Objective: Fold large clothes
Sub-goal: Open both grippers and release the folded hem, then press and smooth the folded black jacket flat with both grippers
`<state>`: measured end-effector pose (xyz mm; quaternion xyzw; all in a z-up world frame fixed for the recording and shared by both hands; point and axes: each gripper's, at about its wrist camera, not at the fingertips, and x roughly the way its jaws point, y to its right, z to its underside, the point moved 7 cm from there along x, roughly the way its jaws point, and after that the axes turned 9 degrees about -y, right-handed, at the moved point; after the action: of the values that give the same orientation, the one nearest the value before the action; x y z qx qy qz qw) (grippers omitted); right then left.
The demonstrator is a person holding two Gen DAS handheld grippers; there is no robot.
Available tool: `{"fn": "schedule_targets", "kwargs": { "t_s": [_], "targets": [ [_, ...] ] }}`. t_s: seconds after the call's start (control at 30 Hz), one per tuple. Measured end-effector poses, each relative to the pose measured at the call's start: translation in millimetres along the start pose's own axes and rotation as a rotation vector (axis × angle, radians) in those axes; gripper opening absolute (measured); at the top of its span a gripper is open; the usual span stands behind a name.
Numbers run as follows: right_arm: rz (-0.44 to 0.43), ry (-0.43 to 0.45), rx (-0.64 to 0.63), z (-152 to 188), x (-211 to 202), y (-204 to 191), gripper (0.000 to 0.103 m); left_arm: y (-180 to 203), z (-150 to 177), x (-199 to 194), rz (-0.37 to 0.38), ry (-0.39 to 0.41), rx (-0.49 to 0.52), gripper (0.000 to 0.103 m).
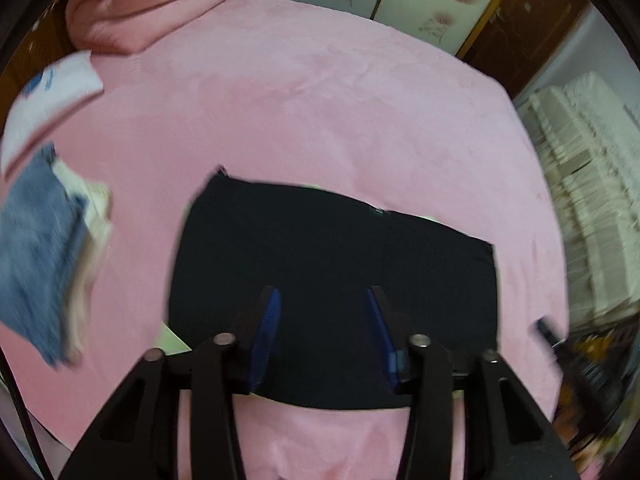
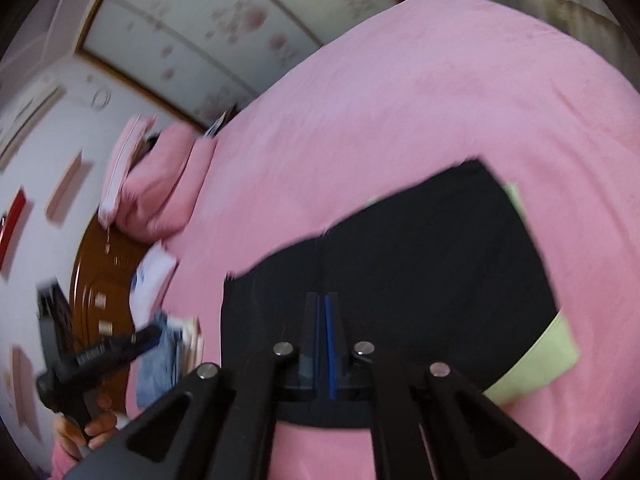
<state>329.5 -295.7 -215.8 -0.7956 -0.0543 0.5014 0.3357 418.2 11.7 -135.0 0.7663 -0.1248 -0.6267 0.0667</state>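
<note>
Parted with nothing between them, the jaws of my left gripper [image 1: 323, 300] hang above the black garment [image 1: 332, 264], blue pads clear of the cloth. On my right gripper [image 2: 322, 300] the jaws are clenched together, pads meeting, with no fabric caught in them. That black garment [image 2: 400, 272] lies folded flat as a rough rectangle on the pink bed [image 1: 304, 120], near its front edge, and a pale green piece [image 2: 536, 364] pokes out from under it at two corners. From the right wrist view I see my left hand [image 2: 90, 426] off to the side, wrapped round its gripper's handle. A stack of folded clothes [image 1: 44, 256] with blue denim on top sits near the bed's left edge, well apart from the garment. A folded pink blanket [image 1: 140, 4] rests at the far end.
</note>
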Motion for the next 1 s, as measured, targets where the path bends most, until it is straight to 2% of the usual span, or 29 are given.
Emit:
{"fn": "schedule_targets", "kwargs": {
  "t_s": [0.1, 0.13, 0.17, 0.23, 0.33, 0.5, 0.57, 0.67, 0.73, 0.77, 0.87, 0.9, 0.97, 1.0],
  "targets": [
    [-0.004, -0.026, -0.067, 39, 19, -17, 0.0, 19, 31, 14, 0.065, 0.004, -0.011, 0.023],
    [-0.006, -0.036, -0.084, 50, 26, -19, 0.0, 24, 41, 23, 0.088, -0.008, -0.009, 0.011],
    [-0.011, -0.047, -0.092, 58, 31, -21, 0.0, 27, 49, 32, 0.102, -0.027, -0.007, 0.009],
    [-0.014, -0.077, -0.11, 77, 47, -19, 0.0, 33, 70, 59, 0.103, -0.082, -0.013, 0.008],
    [0.024, -0.055, -0.139, 89, 66, -9, 0.0, 34, 91, 93, 0.12, -0.099, -0.01, 0.006],
    [-0.148, -0.097, -0.08, 93, 110, 9, 0.0, 20, 110, 151, 0.158, -0.113, -0.069, 0.006],
    [-0.156, -0.102, -0.097, 93, 124, 12, 0.0, 14, 114, 175, 0.162, -0.121, -0.093, 0.006],
    [-0.152, -0.145, -0.117, 94, 149, 15, 0.0, 7, 119, 198, 0.152, -0.13, -0.095, 0.006],
    [-0.086, -0.219, -0.109, 101, 175, 26, 0.0, 5, 121, 208, 0.152, -0.127, -0.101, 0.006],
    [-0.082, -0.237, -0.103, 104, 183, 30, 0.0, 3, 124, 214, 0.151, -0.127, -0.107, 0.006],
    [-0.117, -0.224, -0.074, 111, 185, 39, 0.0, -1, 133, 227, 0.106, -0.142, -0.101, 0.002],
    [-0.106, -0.197, -0.075, 112, 180, 44, 0.0, -1, 134, 226, 0.091, -0.139, -0.093, 0.001],
    [-0.086, -0.164, -0.081, 113, 169, 53, 0.0, -11, 139, 221, 0.016, -0.107, -0.093, 0.001],
    [-0.011, -0.122, -0.073, 112, 159, 65, 0.0, -17, 140, 218, -0.001, -0.092, -0.107, 0.001]
  ]
}}
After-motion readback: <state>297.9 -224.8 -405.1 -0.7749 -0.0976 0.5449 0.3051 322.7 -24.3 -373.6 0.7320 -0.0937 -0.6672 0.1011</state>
